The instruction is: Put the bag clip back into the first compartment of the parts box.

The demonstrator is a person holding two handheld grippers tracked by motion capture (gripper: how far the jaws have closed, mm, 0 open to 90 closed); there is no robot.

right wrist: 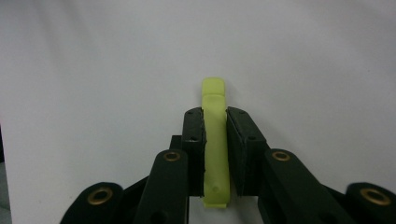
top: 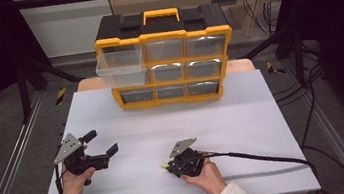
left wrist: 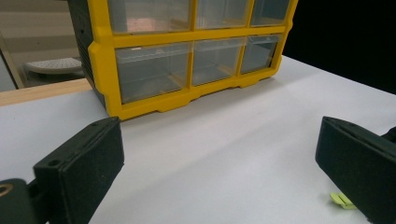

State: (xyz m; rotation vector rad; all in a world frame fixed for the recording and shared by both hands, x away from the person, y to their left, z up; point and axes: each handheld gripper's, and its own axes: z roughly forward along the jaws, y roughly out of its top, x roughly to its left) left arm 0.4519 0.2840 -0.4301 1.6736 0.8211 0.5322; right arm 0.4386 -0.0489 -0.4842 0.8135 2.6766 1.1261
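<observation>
Right gripper view: the right gripper (right wrist: 215,126) is clenched on a yellow-green clip (right wrist: 215,140), jaws flat on its two long sides, tip sticking out past the pads, white table (right wrist: 93,70) just under it. In the high view we see that gripper (top: 169,166) well in front of the yellow organizer (top: 165,57), roughly under its middle column, with the clip (top: 162,165) peeking out at its front end. Step in hand looks like carrying the clip to the pulled-out top-left drawer (top: 121,68). To do it well we'd keep the squeeze steady, lift clear of the table before travelling, come in above the drawer's front wall, and release only once the clip's tip is past the rim. The left gripper (top: 100,144) sits released, jaws wide apart, front-left of the organizer, free to steady the case. The left gripper view adds the organizer's lower drawers (left wrist: 154,70) up close. They look empty.
</observation>
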